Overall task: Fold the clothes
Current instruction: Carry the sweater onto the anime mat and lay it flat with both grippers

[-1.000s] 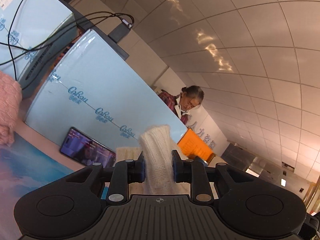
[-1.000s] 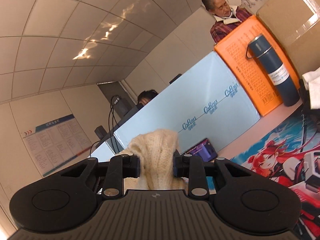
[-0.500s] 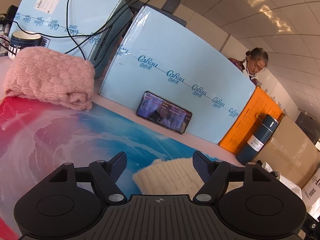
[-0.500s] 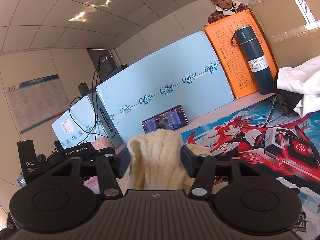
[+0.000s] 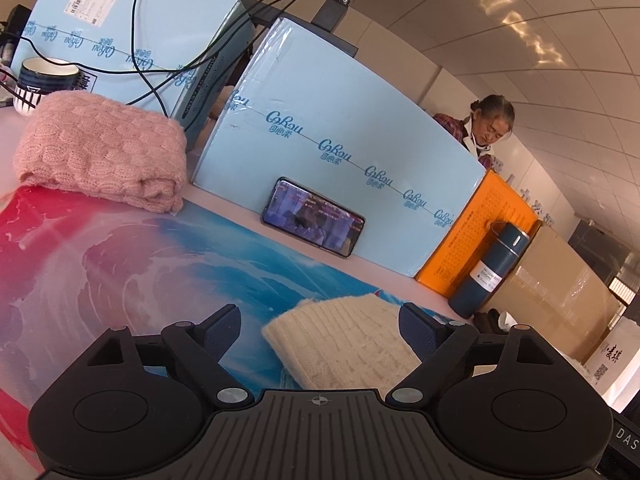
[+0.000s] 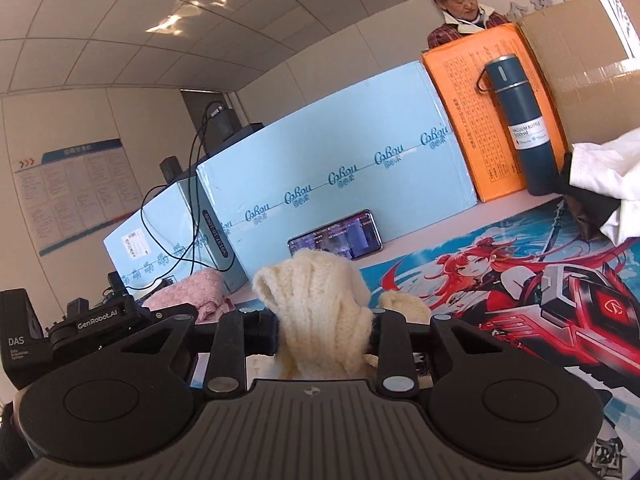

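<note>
Cream knit (image 6: 320, 312) pinched in right claw (image 6: 324, 330), bunched upward.

Looks like an office or data-collection room, not a home: grid-tiled ceiling (image 6: 120, 20), printed notice board (image 6: 76, 196) on the wall, stacked blue cartons (image 5: 340, 168), a cardboard box (image 6: 580, 64), cables (image 5: 168, 64), and an anime desk mat (image 6: 520, 280) covering the bench.

Two knits (image 5: 348, 344) (image 5: 100, 152), two blue boxes (image 5: 340, 152) (image 5: 132, 40).
</note>
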Available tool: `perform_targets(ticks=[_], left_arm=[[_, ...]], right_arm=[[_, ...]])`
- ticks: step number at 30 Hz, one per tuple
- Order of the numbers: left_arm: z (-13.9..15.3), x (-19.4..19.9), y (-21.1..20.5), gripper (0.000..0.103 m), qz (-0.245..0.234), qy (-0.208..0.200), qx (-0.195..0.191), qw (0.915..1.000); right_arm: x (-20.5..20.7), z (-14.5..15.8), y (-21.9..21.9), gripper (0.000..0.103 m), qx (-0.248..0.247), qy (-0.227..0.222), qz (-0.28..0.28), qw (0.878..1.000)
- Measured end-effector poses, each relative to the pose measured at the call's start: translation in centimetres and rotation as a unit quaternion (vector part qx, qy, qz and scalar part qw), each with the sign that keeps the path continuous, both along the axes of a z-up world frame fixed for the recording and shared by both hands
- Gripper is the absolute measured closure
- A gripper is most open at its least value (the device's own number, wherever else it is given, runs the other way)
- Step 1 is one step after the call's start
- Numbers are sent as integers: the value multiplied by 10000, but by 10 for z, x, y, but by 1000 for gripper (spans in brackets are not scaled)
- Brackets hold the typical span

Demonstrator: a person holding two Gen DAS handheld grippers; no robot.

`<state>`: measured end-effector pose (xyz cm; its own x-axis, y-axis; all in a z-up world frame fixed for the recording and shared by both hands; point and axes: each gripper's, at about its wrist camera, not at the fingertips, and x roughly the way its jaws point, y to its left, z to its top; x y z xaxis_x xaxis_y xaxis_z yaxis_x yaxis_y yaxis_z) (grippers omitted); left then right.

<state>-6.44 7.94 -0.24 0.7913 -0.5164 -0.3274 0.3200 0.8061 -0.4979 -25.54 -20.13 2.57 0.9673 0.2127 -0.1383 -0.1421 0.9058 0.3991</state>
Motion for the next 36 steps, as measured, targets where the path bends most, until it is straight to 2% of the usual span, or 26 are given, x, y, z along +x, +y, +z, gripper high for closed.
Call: perform_targets(ticks=[4, 7, 9, 16, 19, 20, 21, 23, 24, 25, 28, 30, 32, 35, 36], left_arm=[[2, -1, 11, 15, 76, -40, -141, 9999], [5, -2, 22, 14, 118, -23, -224, 9997], [6, -2, 29, 14, 102, 36, -237, 9997], [2, 2, 38, 14, -455, 350, -602, 9965], [-4, 5, 27, 14, -482, 482, -286, 9973], [-7, 6, 24, 14, -456, 534, -146, 9974], [-10, 7, 22, 16, -453, 546, -96, 9974], [-15, 7, 21, 21, -457, 547, 8, 9975], [-17, 7, 21, 38, -453, 542, 72, 9975], [-19, 7, 21, 50, -451, 535, 135, 9975], [-20, 1, 24, 71, -540, 301, 202, 9979], [-18, -6, 25, 73, -546, 122, 305, 9980], [-16, -13, 28, 73, -507, 17, 408, 9979], [-15, -21, 39, 74, -413, -21, 456, 9981], [-14, -24, 45, 74, -376, -15, 474, 9982]], right_arm=[[-10, 5, 27, 80, -505, -453, 727, 9950], [-16, 3, 45, 80, -837, -625, 1448, 9839], [-20, 0, 55, 80, -1084, -606, 1892, 9740], [-28, -10, 86, 79, -1882, -250, 3006, 9347], [-31, -12, 91, 73, -1943, -98, 3319, 9230], [-33, -11, 90, 59, -1874, -84, 3398, 9216], [-35, -9, 87, 34, -1749, -117, 3449, 9221], [-41, -2, 75, 15, -1432, -264, 3484, 9260], [-43, 2, 65, 15, -1257, -367, 3402, 9312], [-45, 6, 54, 14, -1056, -479, 3271, 9378], [-38, 12, 22, 7, -566, -519, 2470, 9660], [-20, 9, 5, 7, -317, -177, 1725, 9843], [5, 4, -4, 7, -172, 388, 1132, 9927], [44, -10, -9, 10, -146, 1223, 510, 9911], [54, -15, -8, 15, -176, 1495, 366, 9879]])
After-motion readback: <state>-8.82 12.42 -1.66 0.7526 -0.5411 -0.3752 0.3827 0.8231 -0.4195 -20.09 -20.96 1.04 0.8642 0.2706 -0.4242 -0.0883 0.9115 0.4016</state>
